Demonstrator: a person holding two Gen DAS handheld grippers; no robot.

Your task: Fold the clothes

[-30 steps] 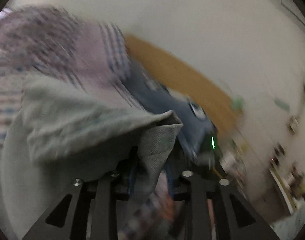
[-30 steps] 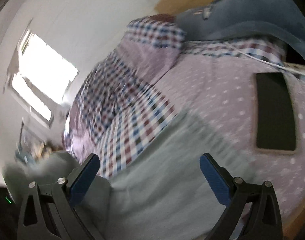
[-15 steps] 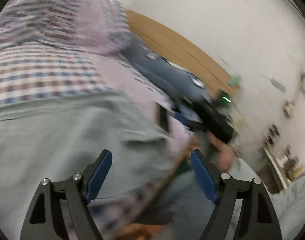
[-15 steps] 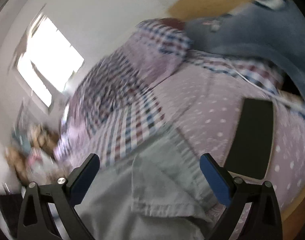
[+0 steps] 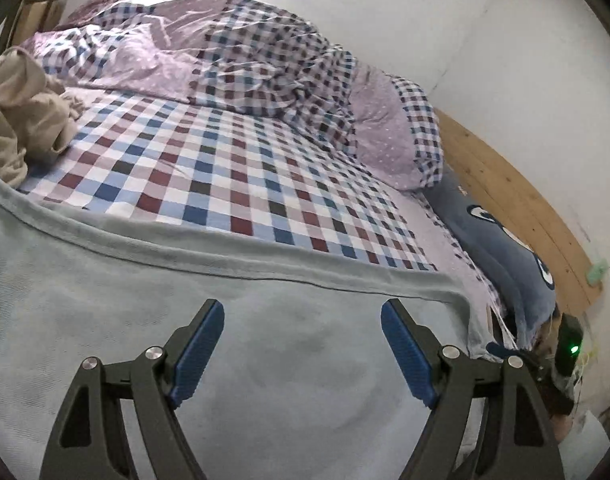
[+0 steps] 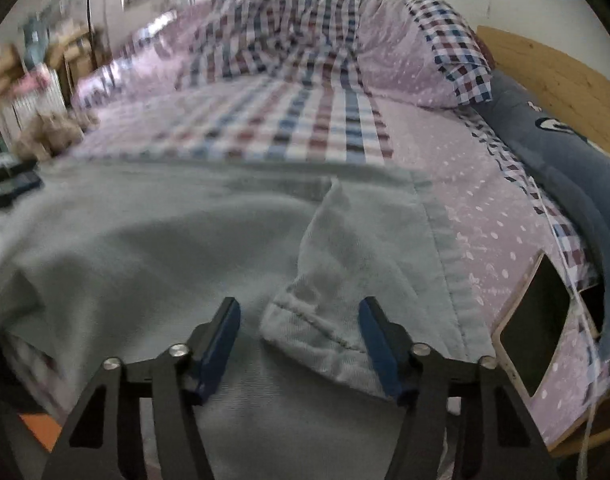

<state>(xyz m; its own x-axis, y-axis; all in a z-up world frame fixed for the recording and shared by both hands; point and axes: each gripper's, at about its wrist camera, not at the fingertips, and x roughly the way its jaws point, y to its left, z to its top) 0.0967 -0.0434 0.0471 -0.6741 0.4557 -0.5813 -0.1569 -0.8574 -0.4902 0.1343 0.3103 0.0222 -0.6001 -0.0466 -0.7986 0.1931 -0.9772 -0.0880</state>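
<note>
Where the checked sheet runs across both views, one bed fills most of each frame, with one rumpled duvet in the same purple and check heaped along its upper part. One pale green garment lies spread flat across the lower half of the left wrist view, its hemmed edge running from the left of the frame to the lower right; in the right wrist view the same garment covers the lower left and centre, with one sleeve folded over it, cuff toward the bottom. One blue cushion lies at the right edge before a wooden headboard. One beige heap of cloth sits at the left of the left wrist view. One dark tablet rests on the bed at the lower right. No writing can be read anywhere.

The left gripper hangs over the garment, its fingers wide apart and holding nothing. The right gripper has its fingers apart, straddling the sleeve cuff; whether they touch it cannot be told.
</note>
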